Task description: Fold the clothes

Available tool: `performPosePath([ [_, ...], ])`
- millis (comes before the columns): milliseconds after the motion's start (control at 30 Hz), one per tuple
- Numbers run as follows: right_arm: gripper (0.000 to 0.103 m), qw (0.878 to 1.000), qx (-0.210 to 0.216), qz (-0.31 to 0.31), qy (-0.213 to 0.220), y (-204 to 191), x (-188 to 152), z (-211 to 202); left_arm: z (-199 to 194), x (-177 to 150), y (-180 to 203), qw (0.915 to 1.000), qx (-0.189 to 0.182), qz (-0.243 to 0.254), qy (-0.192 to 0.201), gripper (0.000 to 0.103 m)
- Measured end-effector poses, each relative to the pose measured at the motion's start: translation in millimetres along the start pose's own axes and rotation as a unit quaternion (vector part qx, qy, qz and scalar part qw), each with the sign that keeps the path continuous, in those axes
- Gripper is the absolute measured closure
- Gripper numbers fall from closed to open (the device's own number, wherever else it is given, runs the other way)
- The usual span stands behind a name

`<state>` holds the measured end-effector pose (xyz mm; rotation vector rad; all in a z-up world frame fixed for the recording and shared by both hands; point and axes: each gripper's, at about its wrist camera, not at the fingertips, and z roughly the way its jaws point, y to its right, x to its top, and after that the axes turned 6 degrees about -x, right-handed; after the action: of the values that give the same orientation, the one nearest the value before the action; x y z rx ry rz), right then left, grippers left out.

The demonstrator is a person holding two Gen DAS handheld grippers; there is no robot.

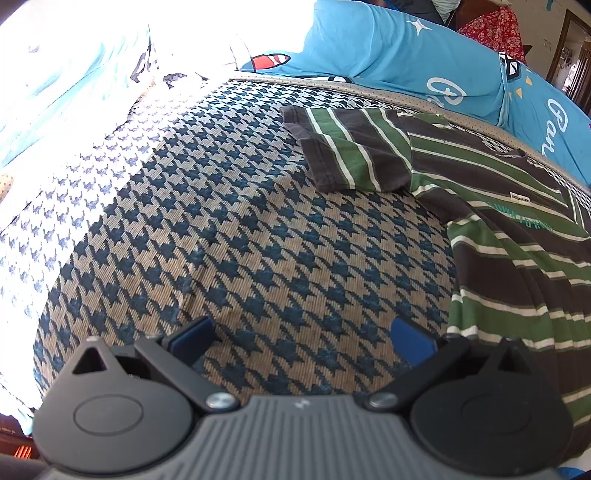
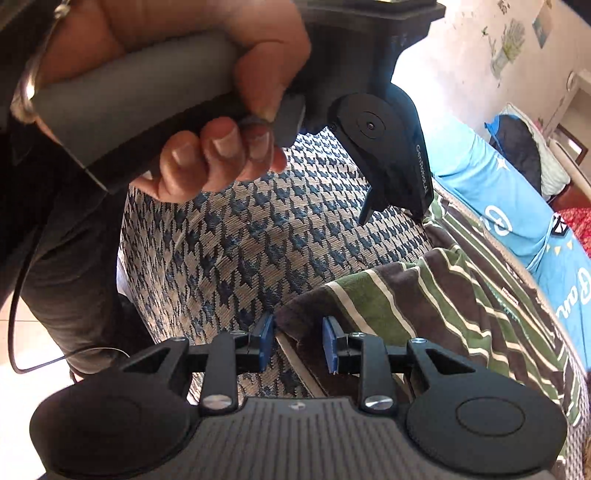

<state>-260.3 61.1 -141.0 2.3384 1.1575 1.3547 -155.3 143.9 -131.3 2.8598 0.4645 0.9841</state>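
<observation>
Right claw (image 2: 297, 345) pinches striped shirt (image 2: 436, 295); left claw (image 1: 301, 334) spread over houndstooth cover (image 1: 229, 229).

I see a houndstooth bedcover (image 1: 236, 236) in dark blue and tan spread across the bed. A blue pillow (image 1: 399, 48) with white stars and lettering lies along the far edge of the bed. A red floral fabric (image 1: 495, 27) sits behind the pillow. In the right wrist view, a pale wall (image 2: 480, 55) carries small stickers (image 2: 511, 44), and a dark bag (image 2: 517, 144) rests beyond the pillow.
</observation>
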Motion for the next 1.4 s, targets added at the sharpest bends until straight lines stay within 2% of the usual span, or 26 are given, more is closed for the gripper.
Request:
performPosePath([
  [67,0.077,1.0,-0.002,-0.006,0.003,-1,-1,1,0,-1,0,1.0,-0.001,-0.001,0.001,0.0],
  [133,0.083,1.0,0.0,0.002,0.005,2,-2,1,-2,-2,-1,1.0,-0.002,-0.003,0.002,0.0],
  [167,0.092,1.0,-0.001,0.009,0.007,5,-2,0,-2,-2,-1,1.0,-0.003,-0.004,0.003,0.0],
  [233,0.094,0.999,0.018,0.049,0.011,14,1,-8,-4,-2,-3,1.0,-0.002,-0.008,0.005,0.0],
  [300,0.094,0.994,0.049,0.097,0.017,28,3,-15,-7,-2,-6,0.9999,-0.001,-0.013,0.009,0.0],
  [367,0.094,0.983,0.099,0.151,0.03,48,3,-23,-10,-1,-10,0.9996,0.0,-0.023,0.016,0.0],
  [467,0.094,0.97,0.148,0.19,0.045,66,-1,-32,-13,-1,-16,0.9991,0.003,-0.036,0.022,0.0],
  [667,0.094,0.97,0.175,0.159,0.049,58,-6,-34,-15,-2,-18,0.9987,0.003,-0.043,0.029,0.0],
  [767,0.094,0.967,0.183,0.17,0.047,61,-10,-32,-15,-2,-14,0.9987,-0.002,-0.041,0.031,0.0],
  [967,0.094,0.966,0.19,0.17,0.049,56,-11,-35,-18,-3,-6,0.9984,-0.007,-0.038,0.041,0.0],
  [1067,0.092,0.969,0.182,0.162,0.041,51,-13,-32,-19,-2,-3,0.9983,-0.01,-0.038,0.044,0.0],
  [1200,0.086,0.961,0.209,0.177,0.025,55,-15,-27,-20,-3,3,0.9983,-0.015,-0.032,0.046,0.0],
  [1267,0.086,0.947,0.26,0.186,0.017,57,-12,-23,-19,-4,10,0.9985,-0.018,-0.022,0.047,0.0],
  [1333,0.086,0.948,0.268,0.169,0.02,53,-12,-27,-19,-5,17,0.9986,-0.02,-0.011,0.047,0.0],
  [1400,0.086,0.954,0.249,0.164,0.017,54,-13,-29,-19,-6,24,0.9986,-0.023,-0.001,0.048,0.0],
])
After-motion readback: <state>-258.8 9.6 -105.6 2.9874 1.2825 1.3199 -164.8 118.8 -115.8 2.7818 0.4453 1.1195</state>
